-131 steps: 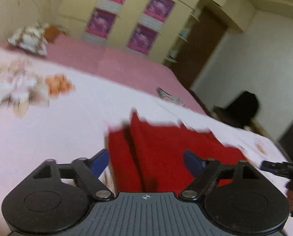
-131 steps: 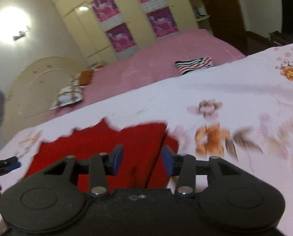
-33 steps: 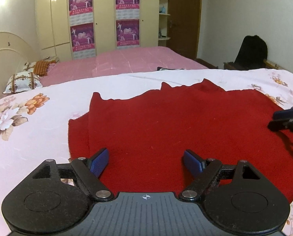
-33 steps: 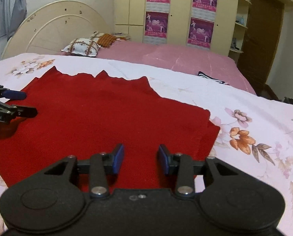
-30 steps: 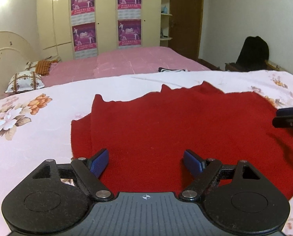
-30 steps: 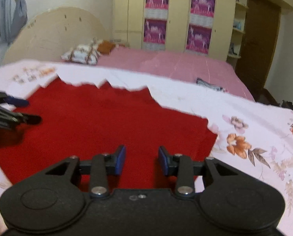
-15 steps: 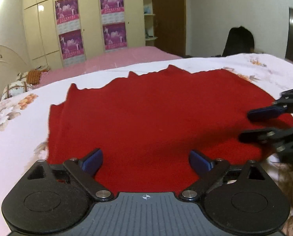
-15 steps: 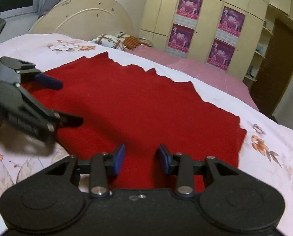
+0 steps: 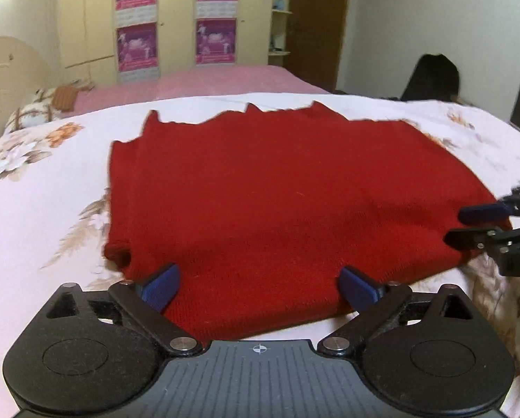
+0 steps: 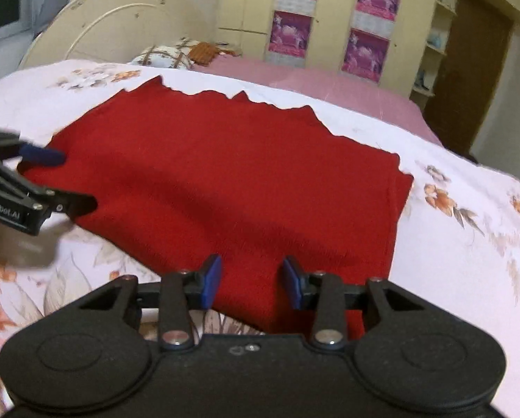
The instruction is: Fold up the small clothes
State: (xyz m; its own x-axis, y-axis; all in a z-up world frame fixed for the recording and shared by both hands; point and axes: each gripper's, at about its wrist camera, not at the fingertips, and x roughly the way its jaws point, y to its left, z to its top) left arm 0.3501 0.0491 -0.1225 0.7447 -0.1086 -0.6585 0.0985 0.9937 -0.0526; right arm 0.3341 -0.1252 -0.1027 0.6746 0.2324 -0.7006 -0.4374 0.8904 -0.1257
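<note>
A red knit garment (image 9: 277, 191) lies flat on the floral white bedspread (image 9: 44, 216); it also shows in the right wrist view (image 10: 232, 181). My left gripper (image 9: 260, 287) is open wide and empty, its blue pads straddling the garment's near hem. It shows at the left of the right wrist view (image 10: 51, 181), at the garment's left corner. My right gripper (image 10: 251, 280) is open and empty over the near hem by the right corner. It shows at the right of the left wrist view (image 9: 469, 224), at the garment's right edge.
Behind lies a pink-covered bed (image 9: 204, 83) with pillows (image 10: 166, 57) at a cream headboard (image 10: 110, 31). Wardrobes with purple posters (image 9: 176, 17) line the back wall. A dark chair (image 9: 430, 76) and a brown door (image 10: 469, 80) stand at the right.
Both grippers have dropped lower and closer to the garment's near hem. Each now sits at a near corner and shows larger in the other's view. Both jaws stay open.
</note>
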